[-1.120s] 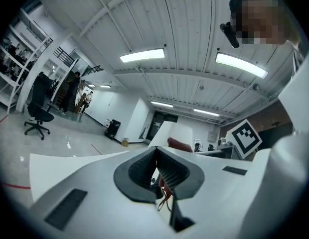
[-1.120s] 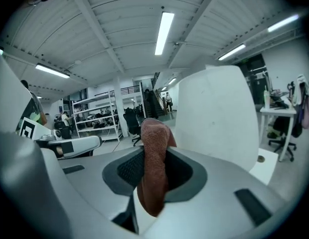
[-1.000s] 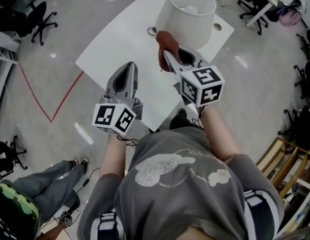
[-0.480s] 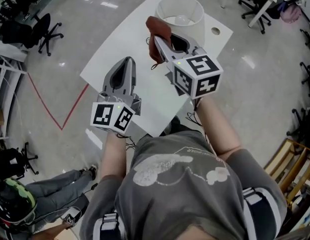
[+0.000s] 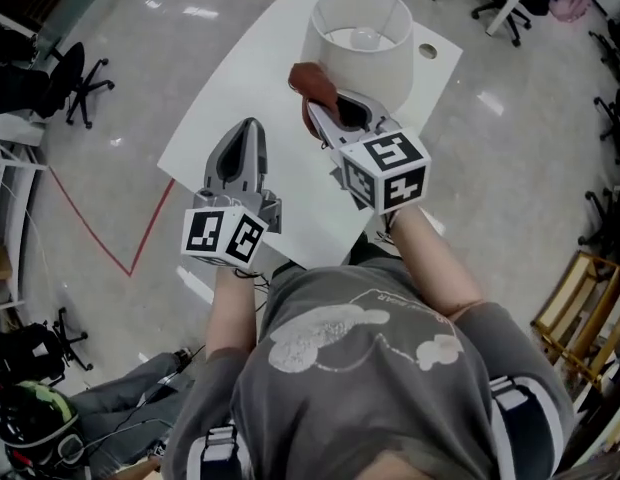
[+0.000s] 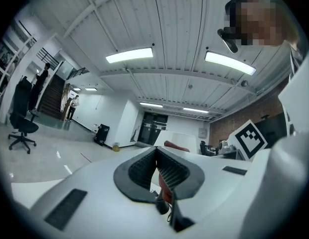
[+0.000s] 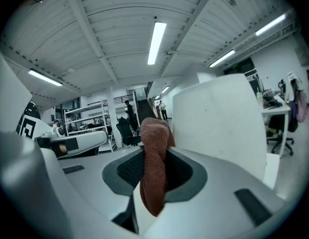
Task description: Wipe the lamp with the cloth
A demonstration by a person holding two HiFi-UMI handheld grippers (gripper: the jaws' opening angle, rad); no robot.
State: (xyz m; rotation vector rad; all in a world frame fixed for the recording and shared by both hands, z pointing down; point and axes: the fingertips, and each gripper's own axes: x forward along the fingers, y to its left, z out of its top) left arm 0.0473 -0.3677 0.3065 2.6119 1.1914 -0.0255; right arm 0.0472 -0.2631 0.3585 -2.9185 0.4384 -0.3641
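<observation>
A white lamp (image 5: 358, 43) with a cylindrical shade stands at the far end of the white table (image 5: 250, 88); its bulb shows inside the open top. My right gripper (image 5: 312, 96) is shut on a reddish-brown cloth (image 5: 311, 80), held just left of the shade's side, touching or nearly so. In the right gripper view the cloth (image 7: 154, 161) hangs between the jaws with the lamp shade (image 7: 219, 123) close on the right. My left gripper (image 5: 244, 136) hovers over the table's middle, shut, with nothing in it. The left gripper view looks level across the room, with the cloth (image 6: 175, 146) ahead.
Black office chairs (image 5: 50, 78) stand on the grey floor at the left, more chairs and desks at the top right. A red floor line (image 5: 90, 228) runs left of the table. A round hole (image 5: 427, 51) is in the tabletop right of the lamp. A wooden frame (image 5: 580, 318) sits at right.
My right gripper with the cloth has drawn slightly left of the shade and sits lower along its side. The left gripper has barely moved.
</observation>
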